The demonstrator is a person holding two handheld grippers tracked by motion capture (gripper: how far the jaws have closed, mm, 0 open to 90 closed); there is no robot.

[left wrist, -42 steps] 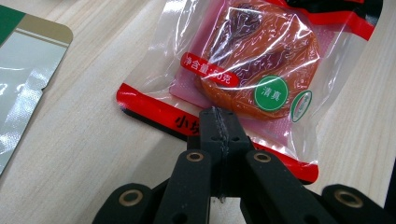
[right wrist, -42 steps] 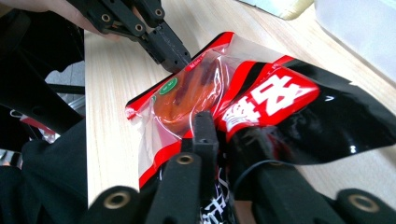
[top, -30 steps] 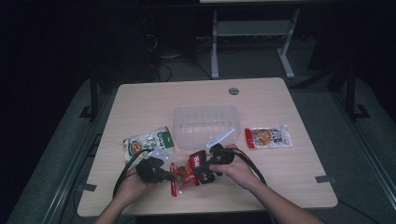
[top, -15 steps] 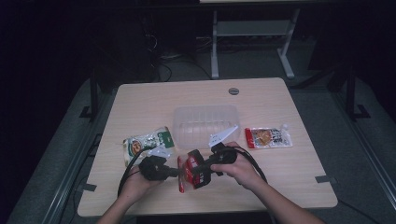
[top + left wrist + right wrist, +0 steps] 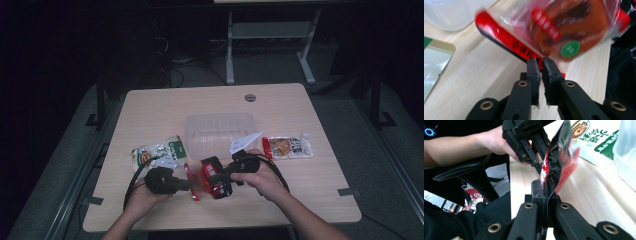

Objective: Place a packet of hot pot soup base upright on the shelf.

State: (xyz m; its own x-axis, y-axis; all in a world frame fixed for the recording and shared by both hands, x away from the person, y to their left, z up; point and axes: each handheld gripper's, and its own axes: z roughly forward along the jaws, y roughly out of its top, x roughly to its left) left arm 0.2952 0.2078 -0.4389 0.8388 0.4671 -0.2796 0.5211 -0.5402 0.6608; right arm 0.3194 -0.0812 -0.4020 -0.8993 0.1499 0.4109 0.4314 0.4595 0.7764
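Observation:
A red snack packet (image 5: 214, 183) hangs on edge just above the table (image 5: 300, 200), near its front edge. My right gripper (image 5: 207, 176) is shut on one end of it; in the right gripper view the jaws (image 5: 545, 188) pinch the packet (image 5: 557, 161). My left gripper (image 5: 189, 185) faces it from the left. Its jaws have just been opening: a narrow gap shows between the tips (image 5: 541, 62). The packet's red lower edge (image 5: 506, 42) lies at the tips, and the pads do not press on it. The left gripper's fingers (image 5: 530, 152) show beyond the packet.
A clear plastic tub (image 5: 220, 131) stands mid-table behind the hands. A green and white packet (image 5: 160, 152) lies to its left, another red packet (image 5: 287, 147) to its right. A cable hole (image 5: 250, 97) sits near the far edge. Dark floor and a stand's legs surround the table.
The right hand has lifted a little with the red packet, which now stands more on edge. The left hand has stayed about where it was.

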